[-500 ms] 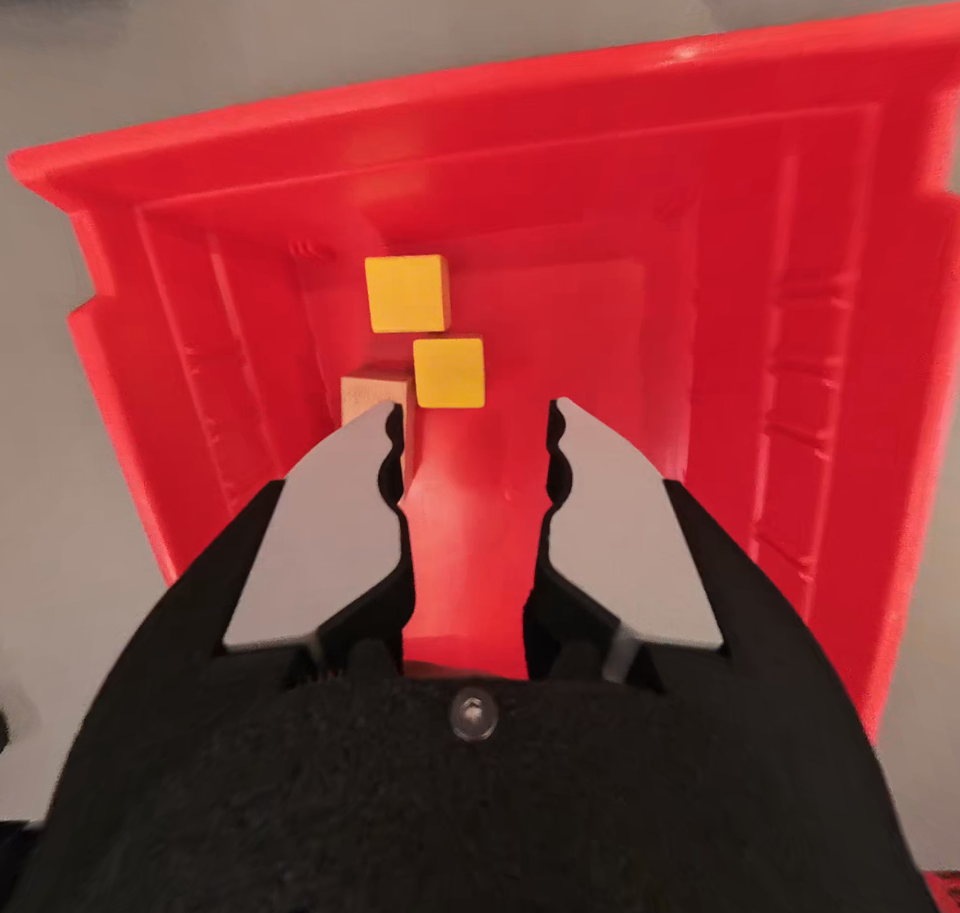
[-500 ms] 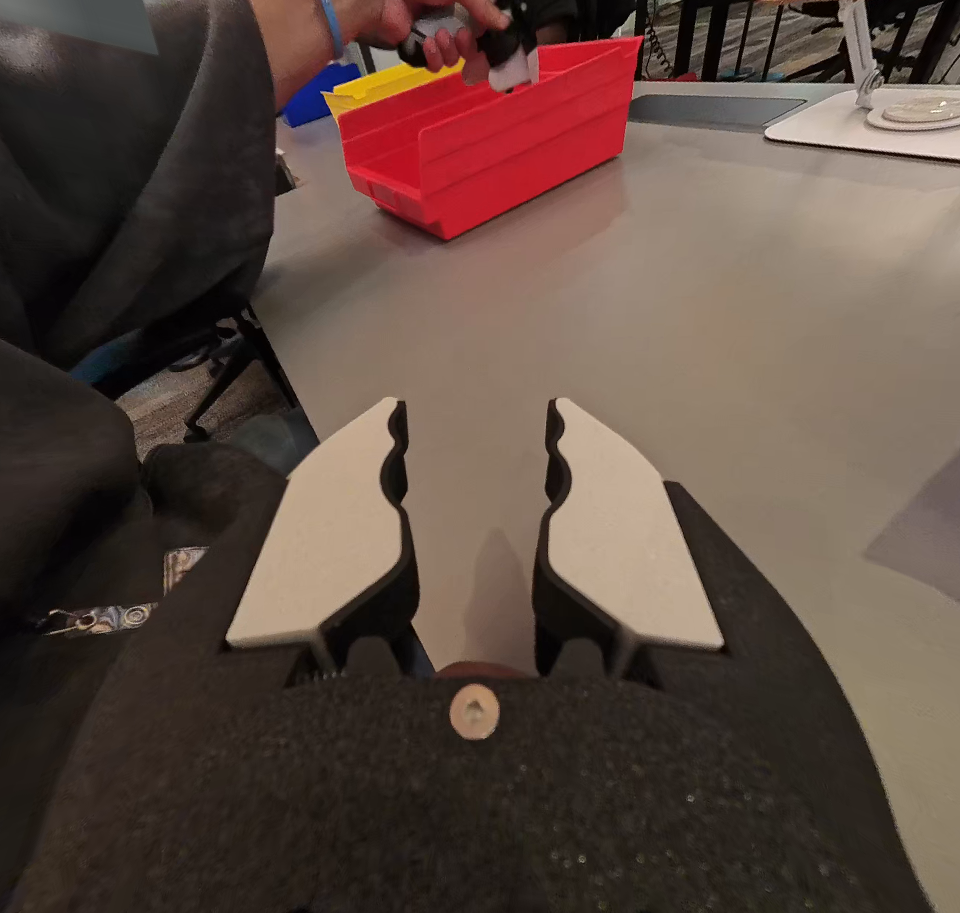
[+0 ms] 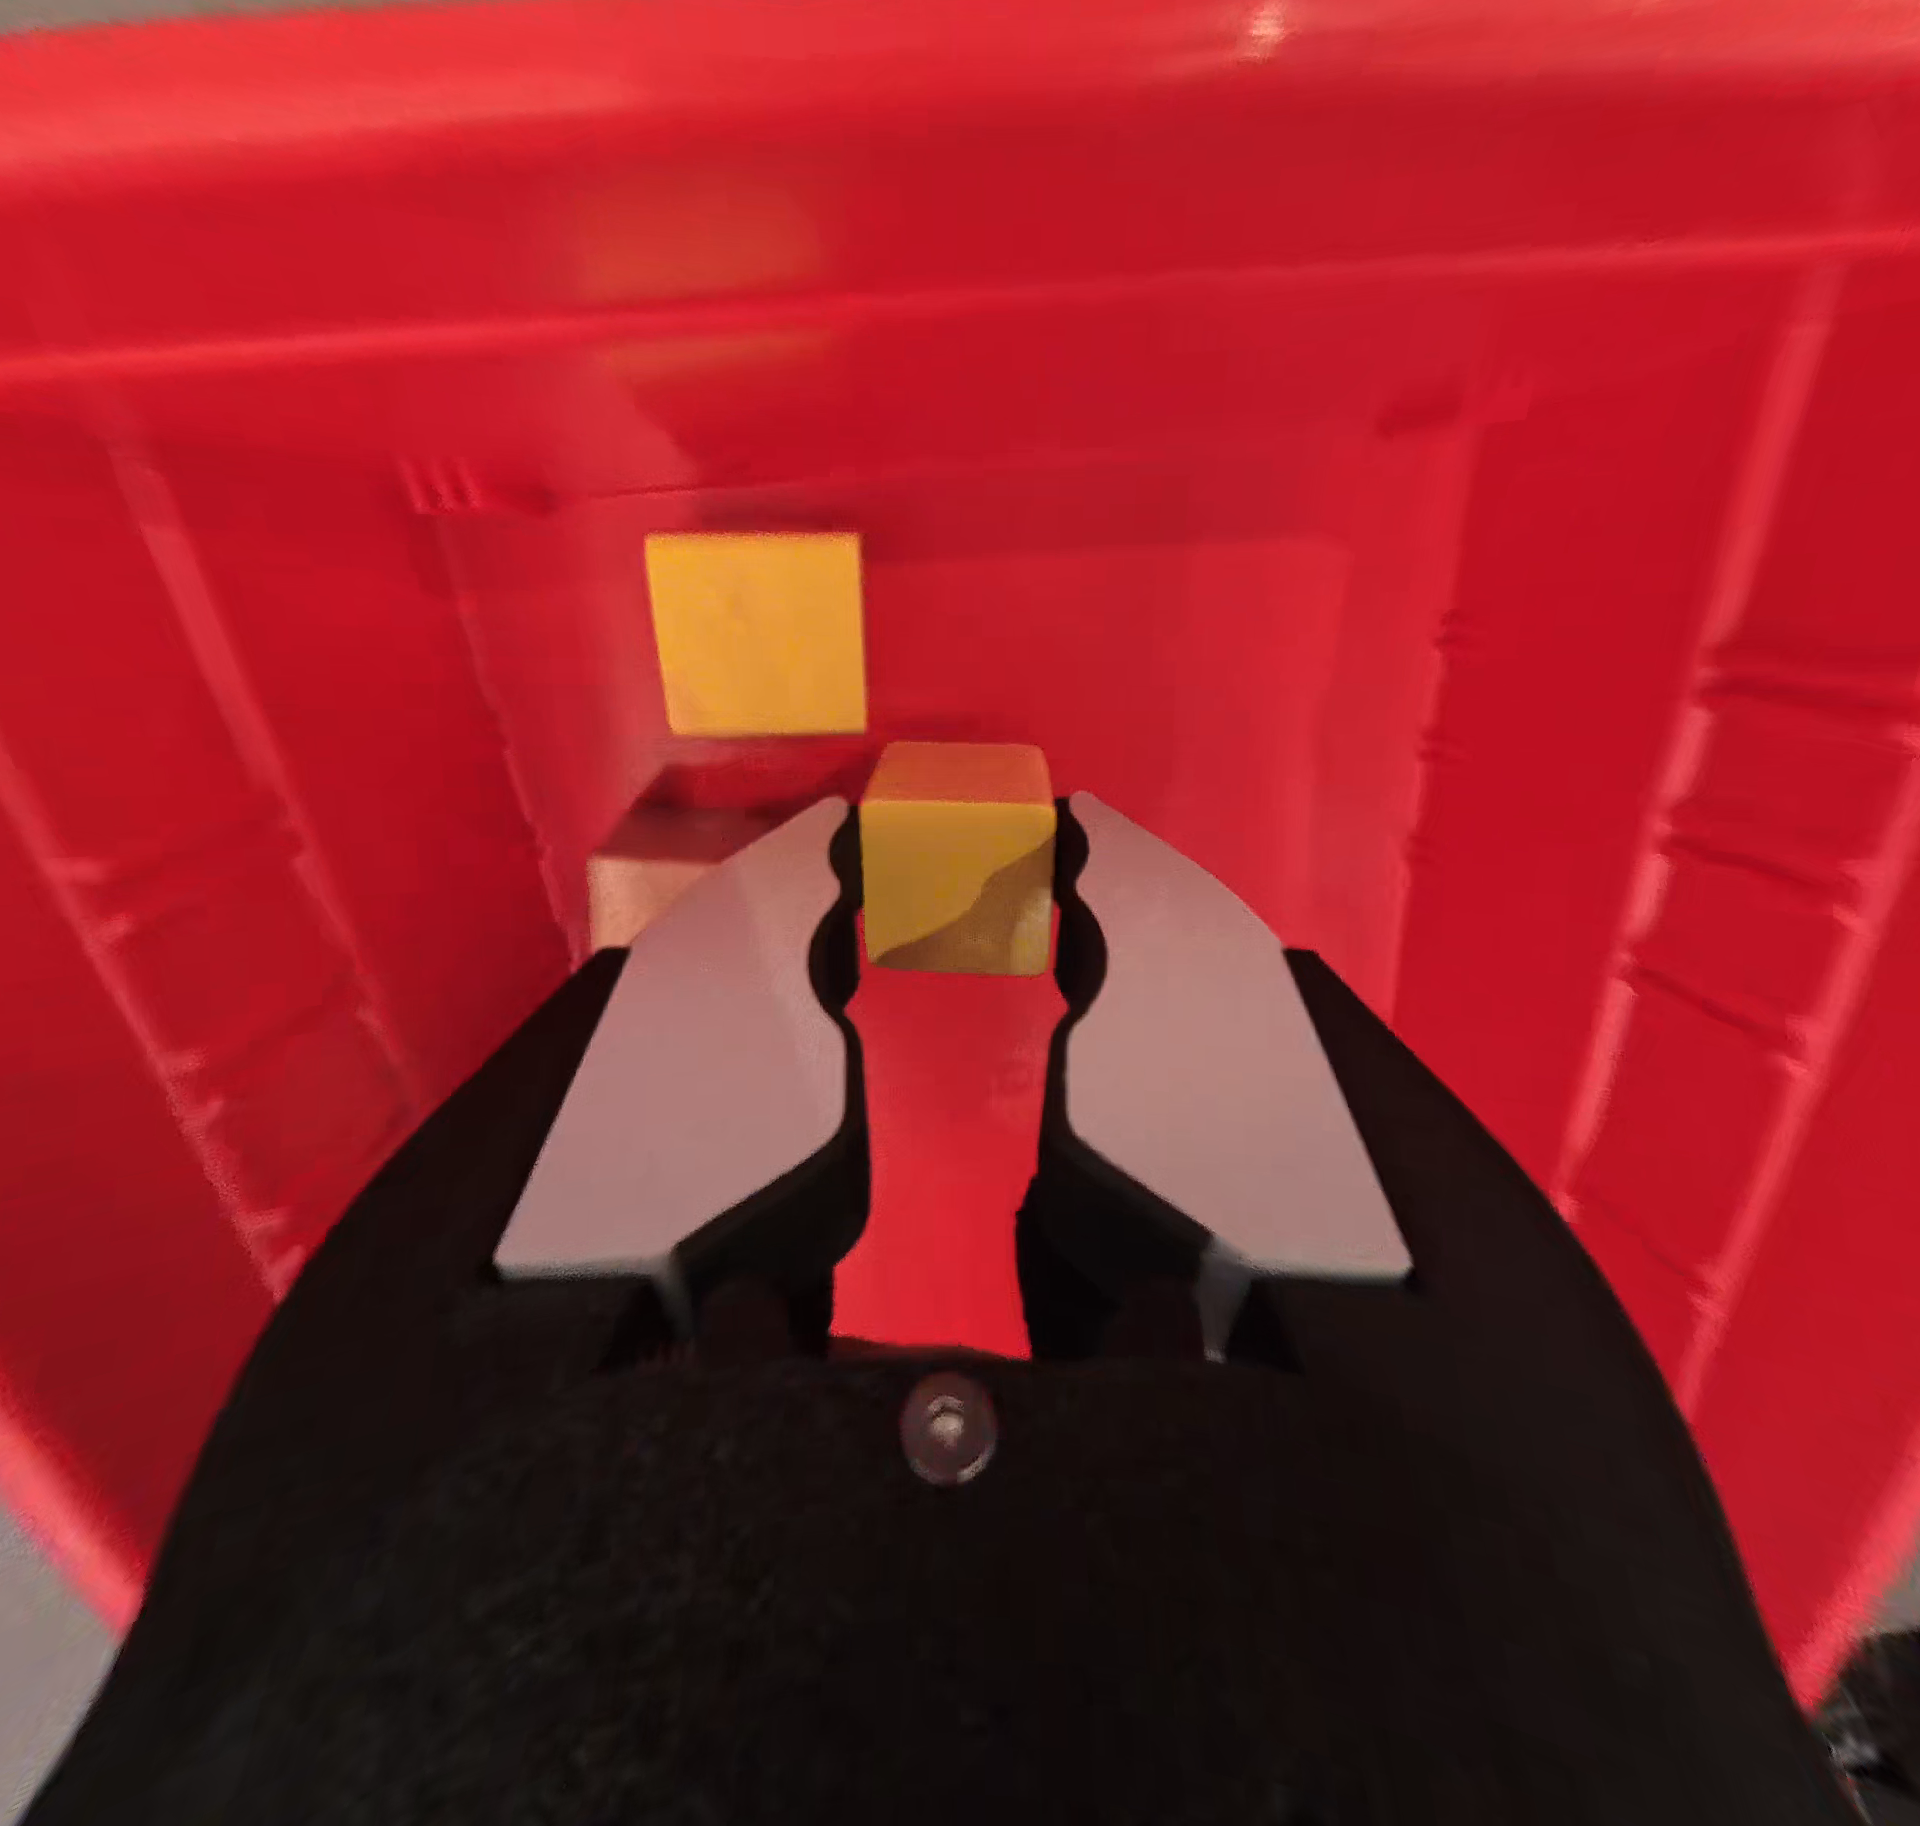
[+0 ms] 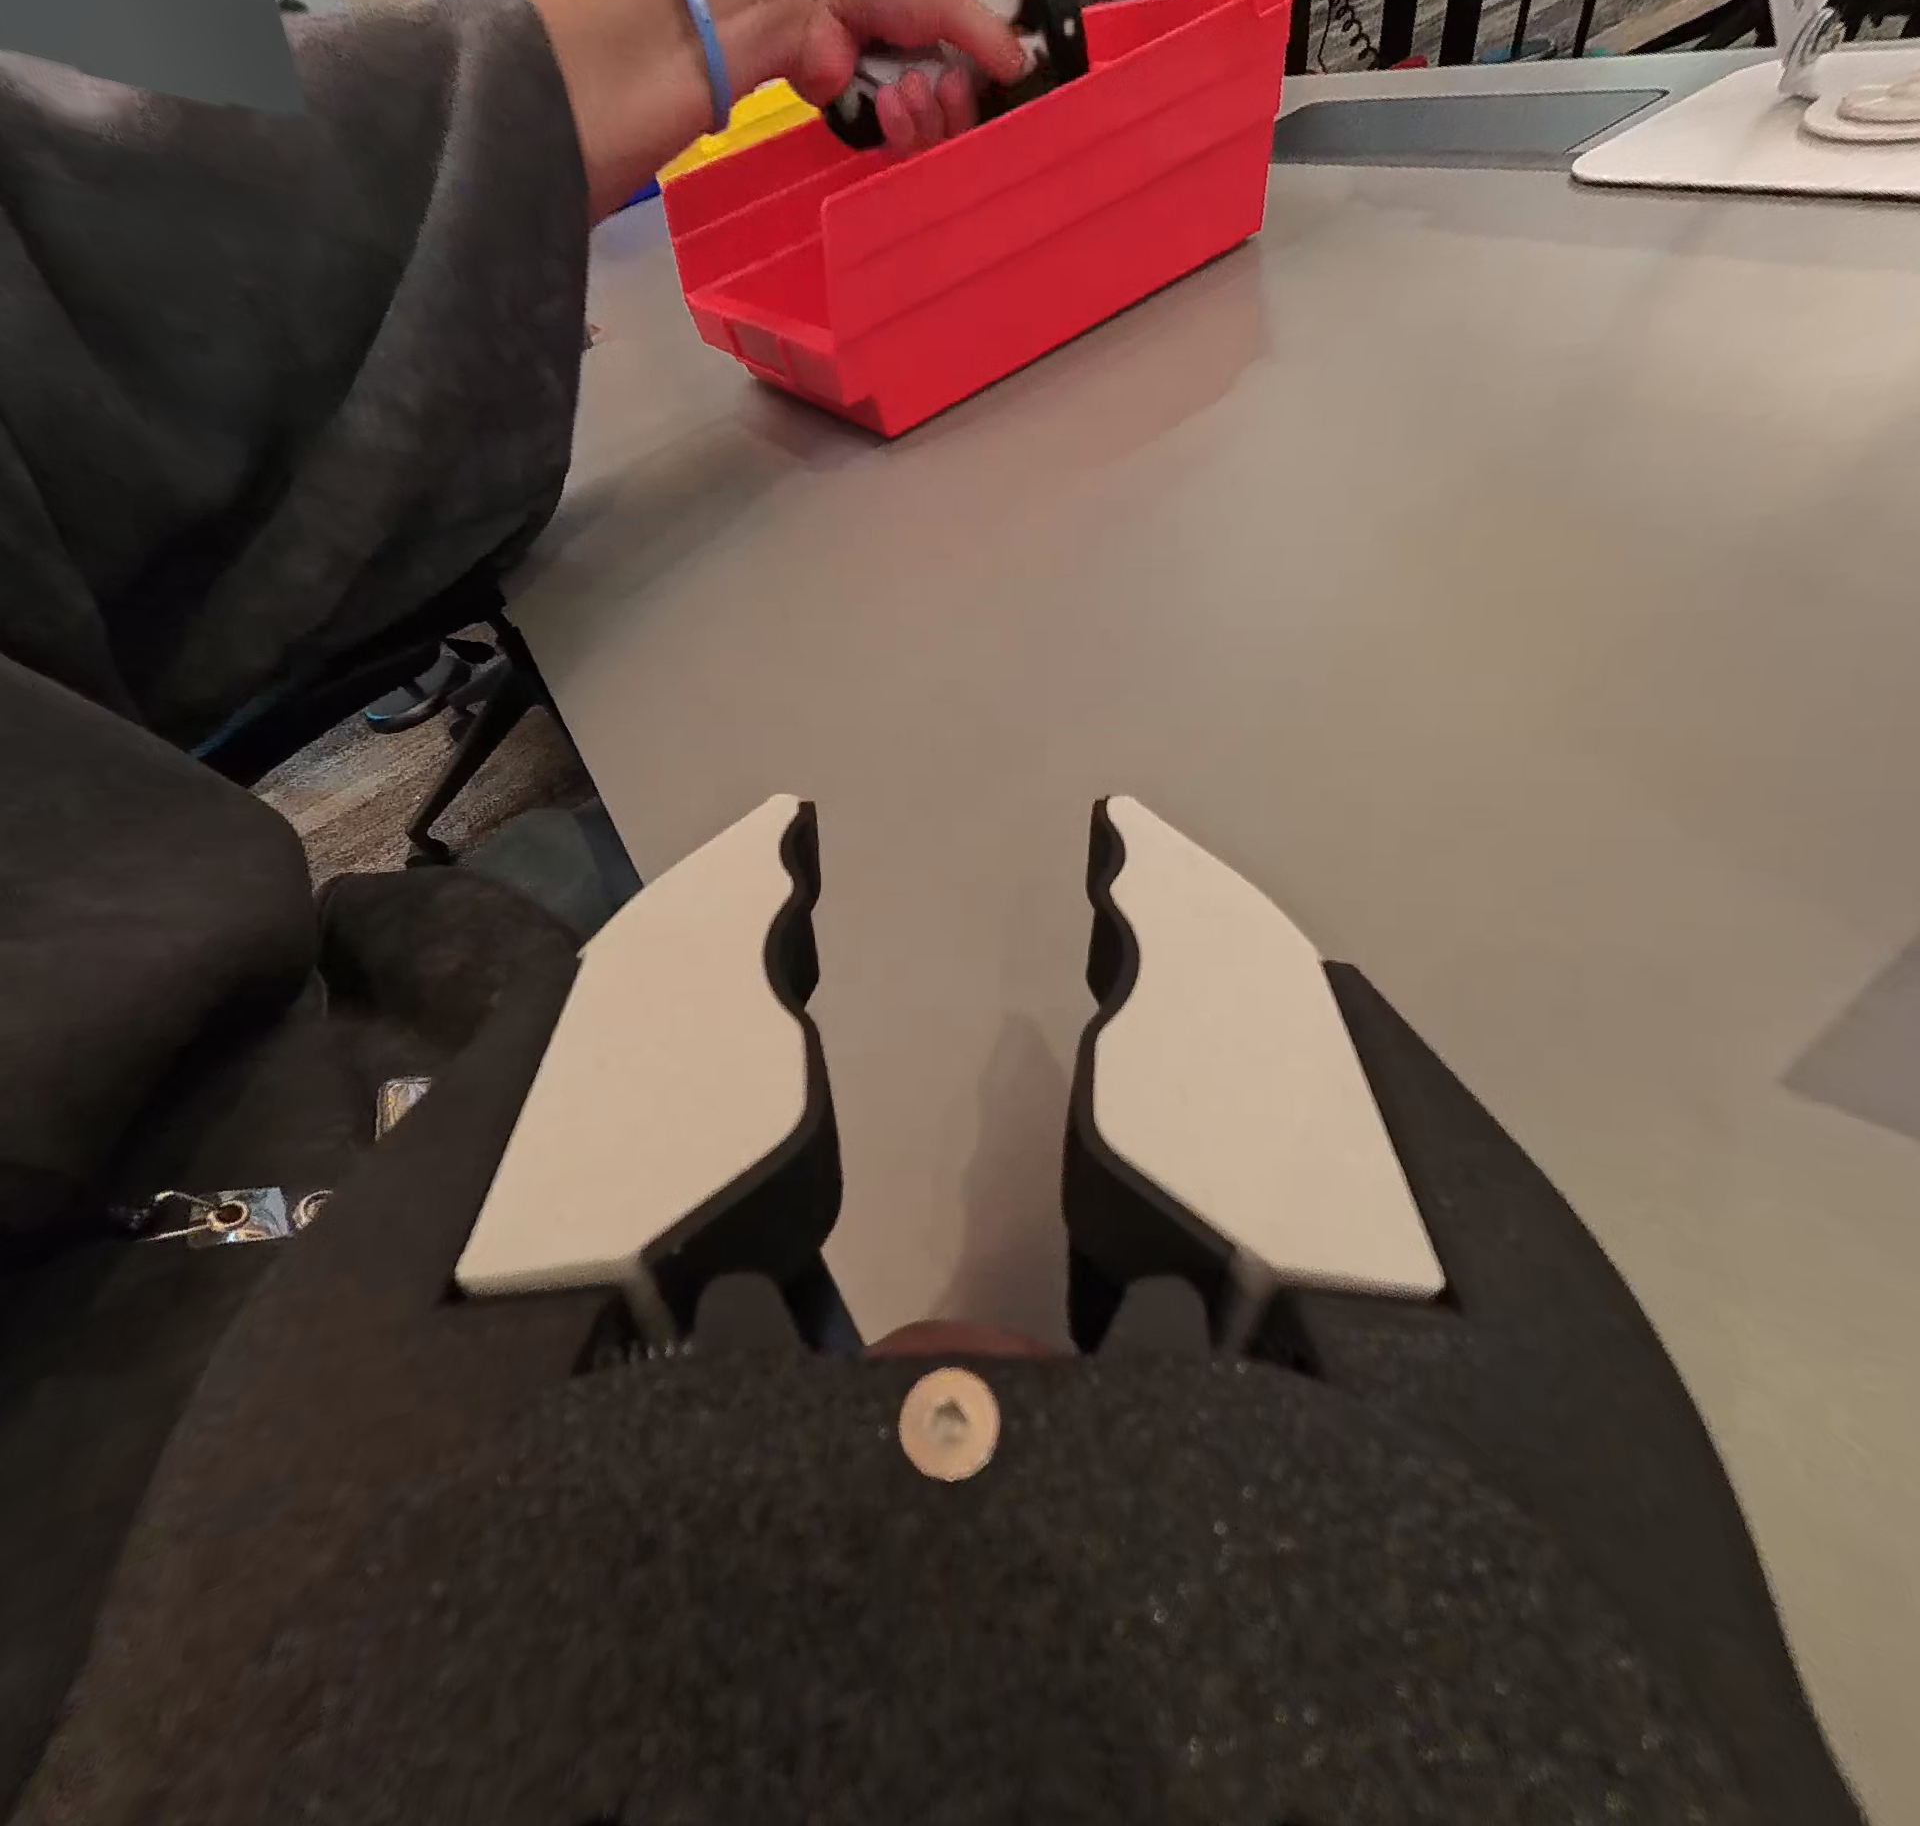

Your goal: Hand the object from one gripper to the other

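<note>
No brand or readable writing shows on any of the things; the red bin [image 3: 1558,633] has only moulded ribs on its inner walls, and the left wrist view is somewhat blurred.

In the left wrist view the left gripper [image 3: 956,820] reaches down inside the red bin. A yellow cube [image 3: 951,862] sits on the bin floor between the two fingertips, its sides very close to both pads; whether they already press on it cannot be told, so the gripper's state is uncertain (the gap is about as wide as the cube). A second yellow cube [image 3: 756,633] lies farther in, at about 11 o'clock from the first. A pale wooden block [image 3: 634,893] stands at 9 o'clock from the first cube, partly hidden behind the left finger.

In the right wrist view the right gripper [image 4: 951,820] hangs over the grey desk [image 4: 1351,633] with its fingers apart and nothing between them. At 12 o'clock the red bin [image 4: 1039,249] stands on the desk, and a hand [image 4: 831,20] with a blue wristband [image 4: 691,10] holds the other gripper down into it. A yellow bin [image 4: 748,119] shows just behind the red one. At 2 o'clock a white stand base [image 4: 1766,135] rests on the desk. A dark grey sleeve [image 4: 312,322] fills the left side.
</note>
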The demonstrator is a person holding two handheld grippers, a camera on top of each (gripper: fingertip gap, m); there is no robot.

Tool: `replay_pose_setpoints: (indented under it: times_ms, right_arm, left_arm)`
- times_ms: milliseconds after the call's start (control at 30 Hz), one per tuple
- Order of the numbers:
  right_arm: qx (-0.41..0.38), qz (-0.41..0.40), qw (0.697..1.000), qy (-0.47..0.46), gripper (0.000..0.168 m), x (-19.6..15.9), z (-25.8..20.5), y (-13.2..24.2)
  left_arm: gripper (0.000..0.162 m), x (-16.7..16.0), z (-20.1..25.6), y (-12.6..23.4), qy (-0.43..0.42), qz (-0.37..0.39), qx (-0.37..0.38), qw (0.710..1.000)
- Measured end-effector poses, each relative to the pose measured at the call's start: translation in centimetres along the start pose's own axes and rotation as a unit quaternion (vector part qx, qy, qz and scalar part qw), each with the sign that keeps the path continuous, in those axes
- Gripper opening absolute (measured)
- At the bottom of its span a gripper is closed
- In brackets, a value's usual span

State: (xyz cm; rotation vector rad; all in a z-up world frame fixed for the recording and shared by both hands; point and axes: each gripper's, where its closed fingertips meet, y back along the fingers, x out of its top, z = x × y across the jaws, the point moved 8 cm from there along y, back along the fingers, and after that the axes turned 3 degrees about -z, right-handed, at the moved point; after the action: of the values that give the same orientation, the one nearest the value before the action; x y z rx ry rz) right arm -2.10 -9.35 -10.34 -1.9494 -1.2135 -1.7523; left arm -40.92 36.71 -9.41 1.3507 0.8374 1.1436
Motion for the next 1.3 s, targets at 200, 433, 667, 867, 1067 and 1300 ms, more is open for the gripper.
replay_pose_setpoints:
  times_ms: [200, 433, 667, 867, 1067, 1300]
  right_arm:
    - [-0.013, 0.014, 1.000, 0.020, 0.050, 1.6, 1.3, 0.4]
    - [-0.024, 0.068, 0.991, 0.113, 0.064, 6.6, 1.6, -2.7]
    - [0.052, 0.086, 0.978, 0.185, 0.071, 8.1, -2.3, -8.9]
    - [0.089, 0.034, 0.972, 0.214, 0.035, 6.4, -3.9, -10.3]
    - [0.091, 0.013, 0.976, 0.199, 0.034, 6.0, -4.4, -9.3]
    - [-0.070, 0.053, 0.979, 0.182, 0.034, 10.6, 2.9, -2.0]
  left_arm:
    - [0.034, -5.5, 3.7, 8.3, -0.053, 0.123, -0.133, 0.982]
    - [0.034, -19.2, 15.8, 12.9, -0.070, 0.181, -0.483, 0.854]
    - [0.033, -26.9, 24.8, 4.7, 0.037, 0.050, -0.678, 0.733]
    - [0.034, -28.4, 26.6, 3.1, 0.037, -0.001, -0.701, 0.712]
    - [0.043, -29.5, 26.3, 3.1, -0.004, -0.003, -0.723, 0.691]
    - [0.050, -30.8, 23.7, 2.9, -0.137, 0.085, -0.612, 0.774]
